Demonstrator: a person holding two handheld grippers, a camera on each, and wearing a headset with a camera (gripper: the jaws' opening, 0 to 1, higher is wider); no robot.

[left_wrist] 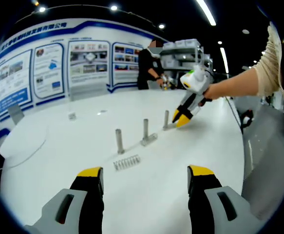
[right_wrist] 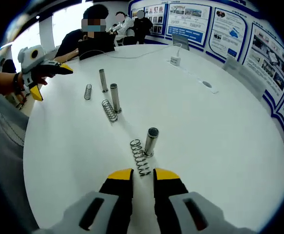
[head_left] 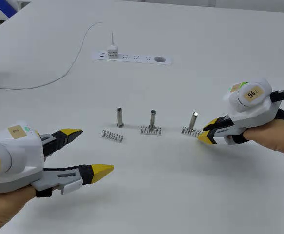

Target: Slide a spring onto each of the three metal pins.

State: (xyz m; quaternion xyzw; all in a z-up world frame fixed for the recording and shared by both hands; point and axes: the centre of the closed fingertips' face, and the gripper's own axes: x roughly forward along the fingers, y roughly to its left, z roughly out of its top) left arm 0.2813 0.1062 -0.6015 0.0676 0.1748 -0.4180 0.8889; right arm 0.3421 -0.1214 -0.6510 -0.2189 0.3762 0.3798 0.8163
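Your left tool (head_left: 94, 149) hangs wide open near the left spring (head_left: 112, 135). The left pin (head_left: 120, 117), middle pin (head_left: 152, 119) and right pin (head_left: 193, 120) stand upright on the table (head_left: 180, 195). A spring lies flat by each foot, its long axis along the row. In your right gripper view the right spring (right_wrist: 140, 156) ends at your right tool (right_wrist: 143, 173), whose jaws are narrowly parted. A power strip (head_left: 132, 57) lies well behind.

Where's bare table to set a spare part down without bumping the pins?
Free: the wide band between the power strip and the pins, and the near table in front of the springs, between the left gripper and right gripper. Crowded: the pin row, with a spring at each foot and the right gripper's tips at the right spring.
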